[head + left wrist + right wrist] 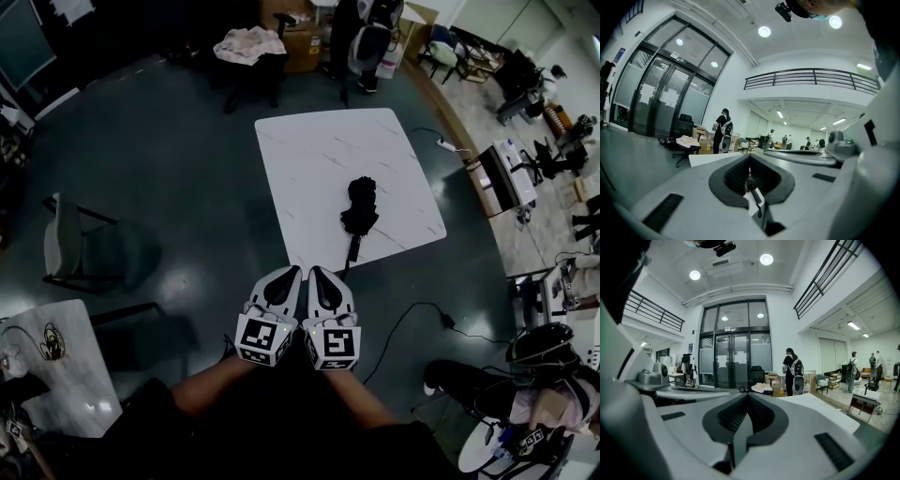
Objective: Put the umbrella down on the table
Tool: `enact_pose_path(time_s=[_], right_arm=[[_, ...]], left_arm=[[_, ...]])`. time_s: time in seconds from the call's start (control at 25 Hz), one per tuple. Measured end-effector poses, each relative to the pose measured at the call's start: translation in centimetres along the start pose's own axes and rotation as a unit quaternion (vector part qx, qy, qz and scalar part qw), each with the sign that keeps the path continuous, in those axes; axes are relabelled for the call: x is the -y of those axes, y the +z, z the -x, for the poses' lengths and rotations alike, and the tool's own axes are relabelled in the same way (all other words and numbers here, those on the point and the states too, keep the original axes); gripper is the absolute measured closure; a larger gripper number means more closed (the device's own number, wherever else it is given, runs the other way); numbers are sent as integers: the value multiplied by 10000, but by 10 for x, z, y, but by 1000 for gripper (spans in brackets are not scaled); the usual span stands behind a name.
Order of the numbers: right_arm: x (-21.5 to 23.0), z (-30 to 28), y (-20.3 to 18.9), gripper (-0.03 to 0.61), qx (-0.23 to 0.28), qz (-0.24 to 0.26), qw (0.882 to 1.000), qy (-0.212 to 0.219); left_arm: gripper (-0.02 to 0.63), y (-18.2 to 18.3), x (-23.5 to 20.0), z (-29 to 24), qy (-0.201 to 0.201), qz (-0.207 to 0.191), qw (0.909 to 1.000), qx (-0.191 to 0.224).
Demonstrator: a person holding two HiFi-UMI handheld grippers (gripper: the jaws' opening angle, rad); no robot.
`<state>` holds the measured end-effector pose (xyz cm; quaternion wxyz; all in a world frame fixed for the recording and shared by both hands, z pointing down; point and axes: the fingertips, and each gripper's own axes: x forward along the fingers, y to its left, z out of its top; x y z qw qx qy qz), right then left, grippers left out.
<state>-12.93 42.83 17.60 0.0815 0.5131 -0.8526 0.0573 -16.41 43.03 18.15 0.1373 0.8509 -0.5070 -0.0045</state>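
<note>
A black folded umbrella (360,208) lies on the white marble table (319,155), near its front right corner, with its handle (352,253) reaching past the table's near edge. My left gripper (292,273) and right gripper (317,273) hang side by side just in front of that edge, both shut and empty, clear of the umbrella. In the left gripper view the left gripper (750,157) has its jaws together, and the umbrella's handle and strap (753,186) show through the gap. In the right gripper view the right gripper (748,397) is also shut, and the table (825,405) lies to its right.
A grey chair (67,246) stands on the floor at the left, and a small white table (61,370) is at the bottom left. A black cable (422,314) runs across the floor to the right. A person (361,37) and a cloth-draped chair (246,45) are beyond the table.
</note>
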Motion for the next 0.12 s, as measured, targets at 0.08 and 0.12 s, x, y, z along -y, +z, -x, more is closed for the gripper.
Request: enact_pose_path(time_s=[0.08, 0.12], right_arm=[[-5, -3, 3, 561, 6, 15, 10000, -12], [-8, -4, 5, 561, 9, 25, 10000, -18]], left_arm=[[597, 4, -3, 2, -40, -21, 10000, -6], [595, 6, -4, 3, -61, -33, 10000, -7]])
